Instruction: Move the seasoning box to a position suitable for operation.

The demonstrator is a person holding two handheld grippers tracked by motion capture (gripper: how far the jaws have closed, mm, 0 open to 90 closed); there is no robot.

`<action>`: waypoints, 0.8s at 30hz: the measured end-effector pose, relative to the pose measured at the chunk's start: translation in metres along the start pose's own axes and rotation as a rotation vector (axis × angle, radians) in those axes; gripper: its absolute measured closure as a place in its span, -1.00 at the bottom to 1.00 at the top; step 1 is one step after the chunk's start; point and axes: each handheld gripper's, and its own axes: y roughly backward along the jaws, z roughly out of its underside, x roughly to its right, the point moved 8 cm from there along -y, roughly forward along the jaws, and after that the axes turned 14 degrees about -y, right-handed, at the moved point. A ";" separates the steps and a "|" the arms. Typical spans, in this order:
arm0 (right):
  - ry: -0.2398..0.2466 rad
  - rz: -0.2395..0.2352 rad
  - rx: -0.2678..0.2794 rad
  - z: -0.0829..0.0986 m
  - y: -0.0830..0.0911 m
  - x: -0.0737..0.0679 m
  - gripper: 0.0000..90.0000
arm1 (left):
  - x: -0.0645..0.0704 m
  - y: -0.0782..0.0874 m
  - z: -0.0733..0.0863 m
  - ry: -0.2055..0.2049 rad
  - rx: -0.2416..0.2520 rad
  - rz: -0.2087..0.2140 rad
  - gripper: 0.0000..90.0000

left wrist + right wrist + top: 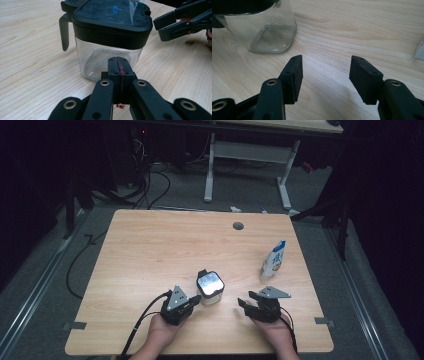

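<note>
I find the clear square glass jar with a black hinged plastic lid (210, 287) standing upright near the front edge of the pale wooden table (150, 250), between the two tools. My left gripper (192, 301) sits just beside the jar's near wall, its jaws pressed together with nothing between them; a smear of red residue marks the seam of its pads (122, 67) in the left gripper view. I cannot confirm whether the tips touch the glass. My right gripper (246, 304) stands apart from the jar on its other side, jaws spread wide and empty, the jar (265, 30) lying off to the upper left of its own view. A blue-and-white pouch (273, 260) stands further back to the right, untouched.

Assessment: the work is at the approach stage; no hold is established on the jar. I judge the next move requires one tool to steady the glass body while the other addresses the lid. The smooth glass may slip under a light grip.
</note>
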 end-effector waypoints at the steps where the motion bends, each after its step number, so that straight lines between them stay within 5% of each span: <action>1: 0.000 0.000 0.000 0.000 0.000 0.000 -0.01 | 0.001 -0.001 -0.001 0.000 0.001 0.002 1.00; 17: 0.000 0.009 0.005 0.002 0.002 0.002 -0.06 | 0.005 -0.007 -0.007 -0.013 0.008 0.019 0.99; 24: -0.001 -0.005 0.010 0.001 0.004 0.001 -0.10 | -0.003 0.002 0.004 -0.025 -0.022 -0.015 0.87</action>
